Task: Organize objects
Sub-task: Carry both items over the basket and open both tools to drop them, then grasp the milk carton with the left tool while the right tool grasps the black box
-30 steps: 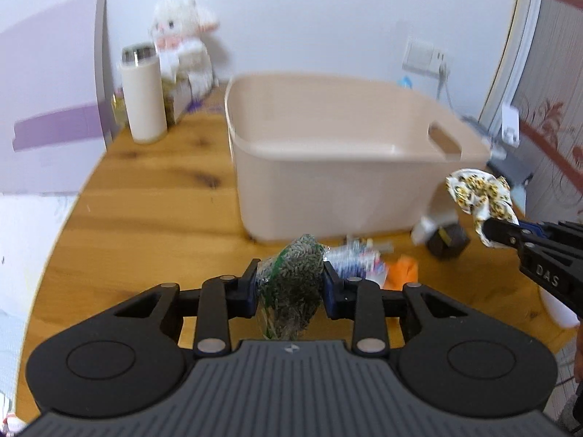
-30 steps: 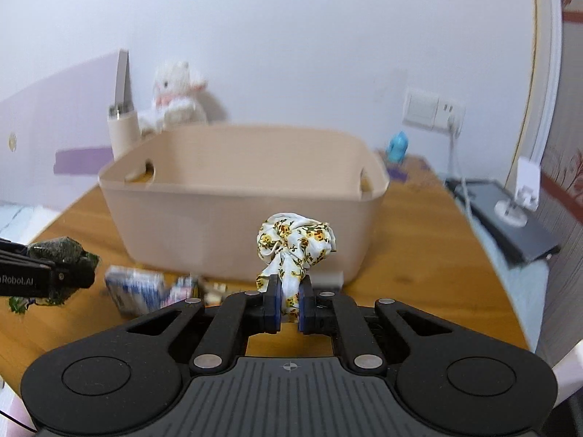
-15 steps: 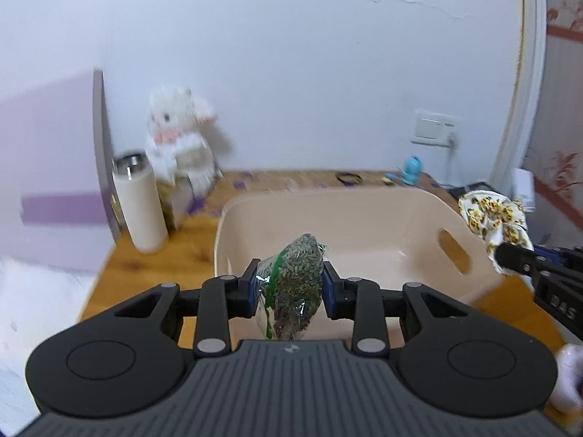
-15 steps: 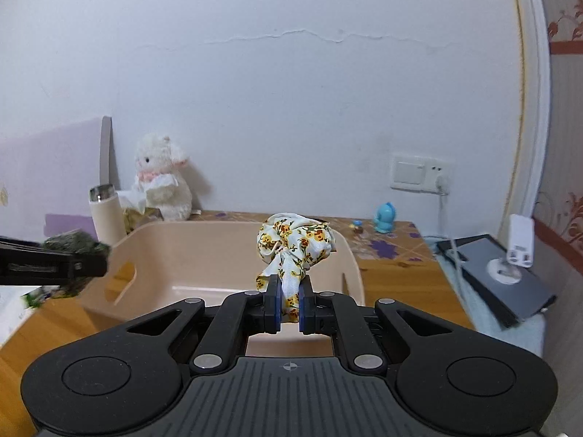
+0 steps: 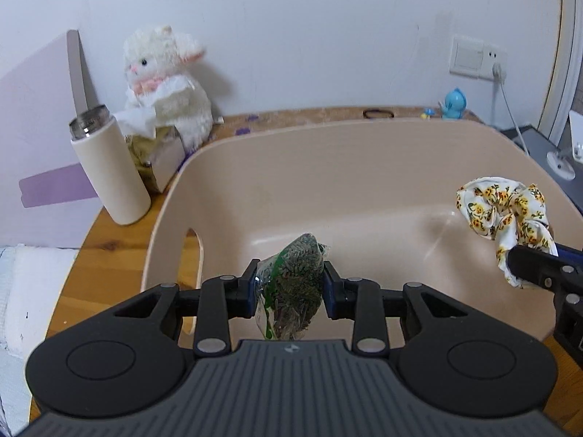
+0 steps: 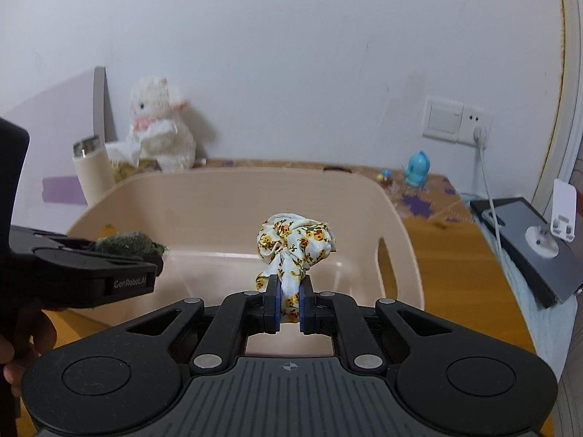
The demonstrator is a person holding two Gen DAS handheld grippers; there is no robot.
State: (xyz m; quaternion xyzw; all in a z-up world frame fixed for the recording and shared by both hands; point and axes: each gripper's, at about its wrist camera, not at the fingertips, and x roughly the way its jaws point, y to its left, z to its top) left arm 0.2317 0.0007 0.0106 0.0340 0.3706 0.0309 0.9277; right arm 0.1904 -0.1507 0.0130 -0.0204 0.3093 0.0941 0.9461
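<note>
The right gripper (image 6: 289, 304) squeezes a white cloth scrunchie with yellow flowers (image 6: 296, 245) over the near edge of a big beige tub (image 6: 233, 196). At the tub's left edge the left gripper (image 6: 155, 255) pinches a little bag of green stuff (image 6: 125, 242). The tub sits on a wooden table (image 6: 448, 255), with a white bottle (image 6: 93, 171) and a fluffy white toy (image 6: 158, 134) by the table's far left corner.

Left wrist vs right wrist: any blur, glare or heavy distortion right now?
Left wrist: sharp, soft even light, specular streak on the beige bin floor, wall edges bowed by the fisheye. Right wrist: mostly sharp, the plush lamb slightly soft, the left tongs dark at frame edge, door frame strongly curved.
</note>
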